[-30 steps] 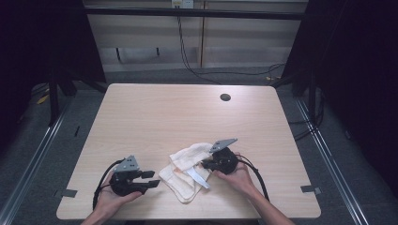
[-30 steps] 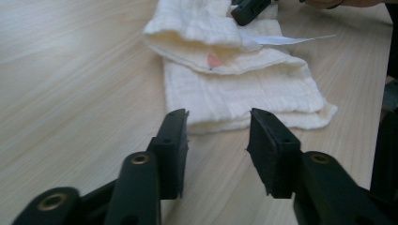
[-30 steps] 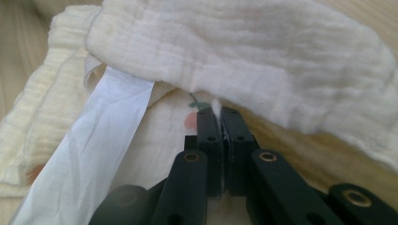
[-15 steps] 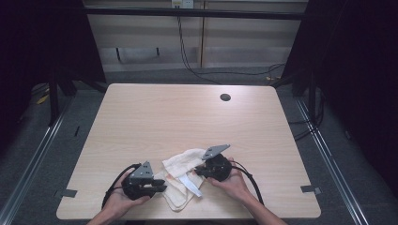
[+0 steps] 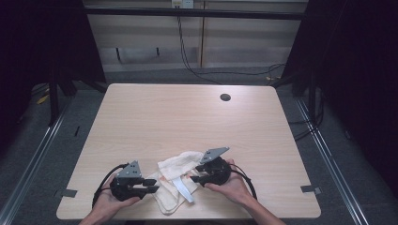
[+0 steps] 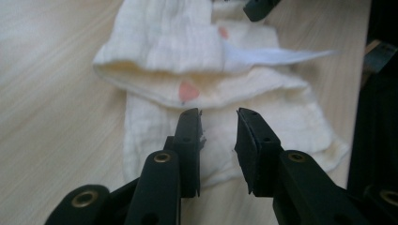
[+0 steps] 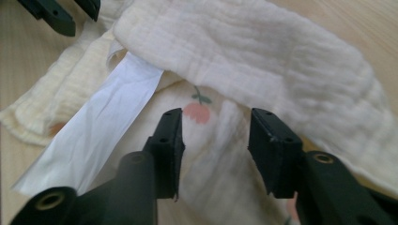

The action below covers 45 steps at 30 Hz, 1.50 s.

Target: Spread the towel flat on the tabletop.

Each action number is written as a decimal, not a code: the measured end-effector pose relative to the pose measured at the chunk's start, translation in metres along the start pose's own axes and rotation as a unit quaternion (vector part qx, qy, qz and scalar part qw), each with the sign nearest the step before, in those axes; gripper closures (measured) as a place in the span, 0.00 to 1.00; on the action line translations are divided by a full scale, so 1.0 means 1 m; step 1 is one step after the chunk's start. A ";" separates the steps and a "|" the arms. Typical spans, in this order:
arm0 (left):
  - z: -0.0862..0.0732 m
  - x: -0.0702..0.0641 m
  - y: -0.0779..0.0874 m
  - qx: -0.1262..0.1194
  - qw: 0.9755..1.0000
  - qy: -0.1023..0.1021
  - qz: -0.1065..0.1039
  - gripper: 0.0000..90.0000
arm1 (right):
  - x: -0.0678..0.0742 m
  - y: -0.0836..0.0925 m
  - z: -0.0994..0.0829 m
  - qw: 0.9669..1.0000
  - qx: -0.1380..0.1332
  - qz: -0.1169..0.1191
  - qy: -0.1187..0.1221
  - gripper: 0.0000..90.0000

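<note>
While both grippers hover at the lower centre of the high view, a crumpled cream muslin cloth [image 5: 176, 180] lies between them on the wooden table [image 5: 187, 117], close to its near edge. A white ribbon-like strip [image 5: 184, 190] runs across the cloth toward the bottom of the frame, and small pink printed motifs [image 7: 197, 112] dot the fabric.

The left gripper [image 5: 151, 185] sits at the lower left of the cloth, its tips over the cloth's edge. In the left gripper view its jaws stand a little apart above a folded hem [image 6: 197, 91]; they have just been opening again after a brief closing, and no fabric is pinched between the pads, so this gripper is released.

The right gripper [image 5: 196, 174] rests on the cloth's right side. In the right gripper view its jaws are spread over the fabric just below a pink motif; they have just been opening from a tight closure, and the pads press on nothing, so this gripper too has let go.

The step in hand appears to be re-gripping between folds or straightening moves. The next move likely calls for each gripper to lower onto a single layer at an edge or corner and close there, avoiding the loose white strip and bunched double layers.
</note>
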<state>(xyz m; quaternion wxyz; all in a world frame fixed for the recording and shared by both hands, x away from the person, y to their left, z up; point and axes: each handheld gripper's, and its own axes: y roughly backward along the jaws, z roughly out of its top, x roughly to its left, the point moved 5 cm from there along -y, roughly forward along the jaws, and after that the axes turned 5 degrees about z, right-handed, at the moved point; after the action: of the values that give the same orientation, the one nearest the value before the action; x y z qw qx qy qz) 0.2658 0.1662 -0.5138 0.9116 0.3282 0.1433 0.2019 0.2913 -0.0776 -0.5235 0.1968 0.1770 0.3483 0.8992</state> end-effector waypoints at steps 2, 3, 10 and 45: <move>0.012 -0.003 0.000 -0.007 1.000 -0.008 0.005 0.74 | 0.002 0.019 -0.004 1.000 -0.017 0.008 -0.011 0.57; 0.016 -0.003 -0.002 -0.007 1.000 -0.016 0.003 0.72 | 0.002 0.026 -0.006 1.000 -0.018 0.001 -0.012 0.56; 0.044 0.001 -0.019 0.001 0.999 -0.049 -0.001 0.75 | -0.018 0.061 -0.034 0.998 -0.029 -0.026 -0.049 0.55; 0.045 0.004 -0.040 0.003 0.999 -0.037 -0.007 0.90 | -0.056 0.069 -0.058 0.991 -0.036 -0.083 -0.094 0.50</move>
<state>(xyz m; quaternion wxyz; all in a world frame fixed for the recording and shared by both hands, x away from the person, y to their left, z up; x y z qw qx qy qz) 0.2979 0.1159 -0.5071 0.9167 0.3370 0.1119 0.1831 0.2972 -0.1838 -0.5262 0.3093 0.2237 0.3088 0.8712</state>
